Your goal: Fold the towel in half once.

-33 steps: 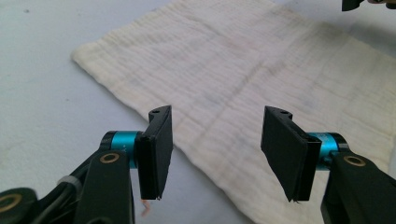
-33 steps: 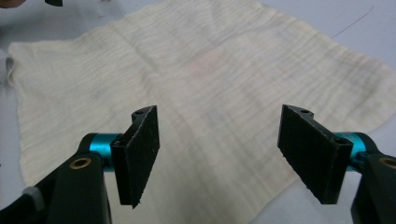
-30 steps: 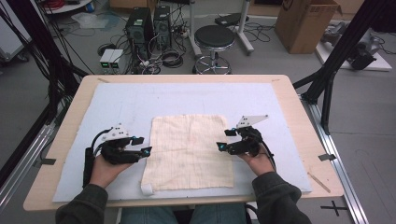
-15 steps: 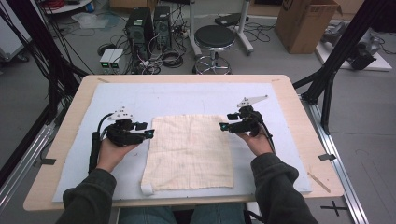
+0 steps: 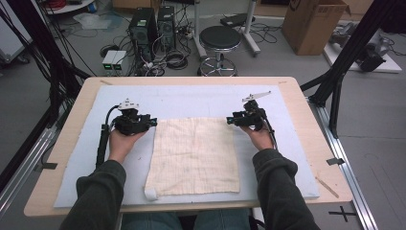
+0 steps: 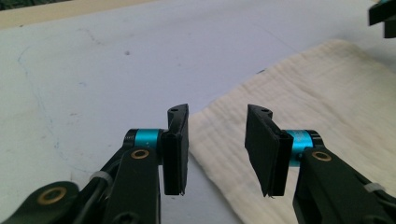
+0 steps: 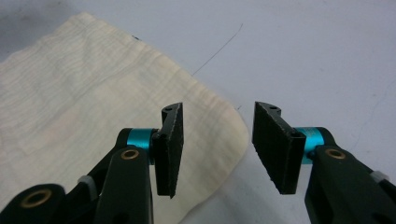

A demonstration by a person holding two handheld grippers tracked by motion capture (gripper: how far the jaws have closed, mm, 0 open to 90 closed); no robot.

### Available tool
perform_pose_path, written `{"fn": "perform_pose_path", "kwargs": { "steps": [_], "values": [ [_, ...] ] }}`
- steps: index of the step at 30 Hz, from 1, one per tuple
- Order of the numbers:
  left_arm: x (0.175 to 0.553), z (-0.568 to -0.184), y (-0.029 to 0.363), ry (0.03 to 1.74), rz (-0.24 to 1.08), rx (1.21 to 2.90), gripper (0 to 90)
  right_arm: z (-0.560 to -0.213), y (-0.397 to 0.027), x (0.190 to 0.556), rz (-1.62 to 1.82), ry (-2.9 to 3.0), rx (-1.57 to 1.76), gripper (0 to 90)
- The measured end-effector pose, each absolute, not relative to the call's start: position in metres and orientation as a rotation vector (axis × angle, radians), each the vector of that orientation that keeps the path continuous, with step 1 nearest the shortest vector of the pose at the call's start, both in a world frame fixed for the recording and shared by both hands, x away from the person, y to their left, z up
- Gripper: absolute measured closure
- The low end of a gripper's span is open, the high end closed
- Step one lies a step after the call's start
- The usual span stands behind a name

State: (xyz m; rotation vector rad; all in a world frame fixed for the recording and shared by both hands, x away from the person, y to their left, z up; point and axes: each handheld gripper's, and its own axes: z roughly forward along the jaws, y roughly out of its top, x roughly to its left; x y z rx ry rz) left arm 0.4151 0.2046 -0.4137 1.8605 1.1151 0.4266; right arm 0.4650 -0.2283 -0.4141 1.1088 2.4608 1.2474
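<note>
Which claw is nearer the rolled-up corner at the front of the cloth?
Left. The left claw is at the cloth's far left corner, on the same side as the rolled corner; the right claw is at the far right corner, diagonally opposite.

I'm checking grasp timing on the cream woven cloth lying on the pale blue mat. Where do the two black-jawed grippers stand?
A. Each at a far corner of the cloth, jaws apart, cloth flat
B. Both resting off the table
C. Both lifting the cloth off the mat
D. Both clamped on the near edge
A: the left gripper and right gripper sit at the far corners of the cream cloth, which lies flat on the blue mat, jaws apart.
</note>
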Motion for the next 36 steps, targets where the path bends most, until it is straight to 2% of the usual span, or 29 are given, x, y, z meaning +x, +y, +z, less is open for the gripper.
{"fn": "perform_pose_path", "kwargs": {
  "steps": [12, 16, 20, 22, 24, 27, 36],
  "values": [
    [0.434, -0.44, 0.194, 1.265, 0.412, 1.89, 62.3, -0.434, -0.227, 0.478, 1.202, 2.434, 1.218, 61.5],
    [0.437, -0.444, 0.192, 1.259, 0.386, 1.896, 62.3, -0.439, -0.226, 0.48, 1.173, 2.446, 1.231, 63.3],
    [0.438, -0.446, 0.188, 1.28, 0.379, 1.857, 62.7, -0.441, -0.222, 0.48, 1.147, 2.455, 1.217, 70.0],
    [0.437, -0.446, 0.185, 1.3, 0.433, 1.867, 69.9, -0.441, -0.221, 0.48, 1.142, 2.465, 1.213, 78.7],
    [0.437, -0.445, 0.183, 1.299, 0.436, 1.877, 79.6, -0.442, -0.219, 0.48, 1.157, 2.471, 1.212, 83.5],
    [0.437, -0.445, 0.183, 1.296, 0.419, 1.877, 86.3, -0.442, -0.218, 0.48, 1.175, 2.48, 1.221, 85.3],
    [0.436, -0.434, 0.187, 1.256, 0.398, 1.836, 87.7, -0.432, -0.222, 0.479, 1.221, 2.473, 1.2, 85.7]
  ]
}}
